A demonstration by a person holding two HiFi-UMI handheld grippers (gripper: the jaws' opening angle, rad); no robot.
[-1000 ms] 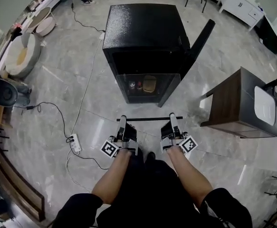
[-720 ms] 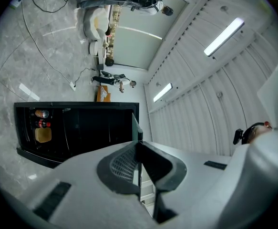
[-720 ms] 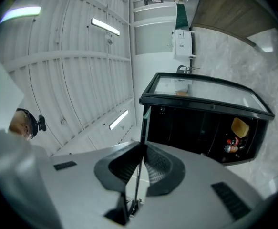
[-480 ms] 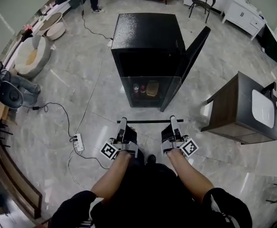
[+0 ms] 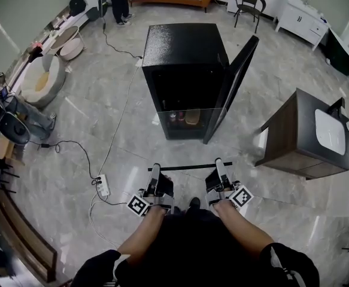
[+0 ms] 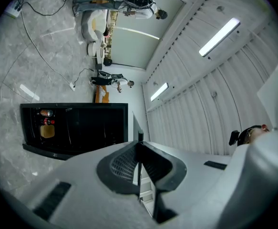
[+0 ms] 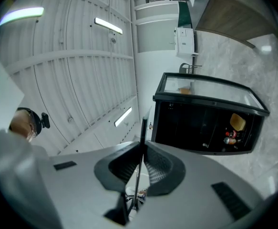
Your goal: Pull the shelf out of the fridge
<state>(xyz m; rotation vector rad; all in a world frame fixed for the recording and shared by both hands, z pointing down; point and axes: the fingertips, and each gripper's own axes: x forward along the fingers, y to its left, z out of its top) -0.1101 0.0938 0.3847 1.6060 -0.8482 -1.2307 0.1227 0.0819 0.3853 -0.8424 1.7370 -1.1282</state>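
Grey marble floor [image 5: 72, 130] spreads across the room, with a black fridge [image 5: 183, 46] standing at the middle far side, its door [image 5: 237, 82] swung open to the right. Down in the dark compartment sit a few small bottles and a tan item [image 5: 190, 117]. The shelf [image 5: 192, 167] – a clear glass pane with a black near edge – is held level in front of the fridge, its far edge overlapping the lower opening in the head view. The left claw [image 5: 155, 167] pinches the near edge towards its left end, and the right claw [image 5: 218, 162] pinches it towards its right end. In each gripper view the jaws are closed tight on the thin pane, seen edge-on. A white power strip [image 5: 104, 185] with its cable lies on the floor to the left, and a wooden cabinet [image 5: 294, 130] stands to the right.
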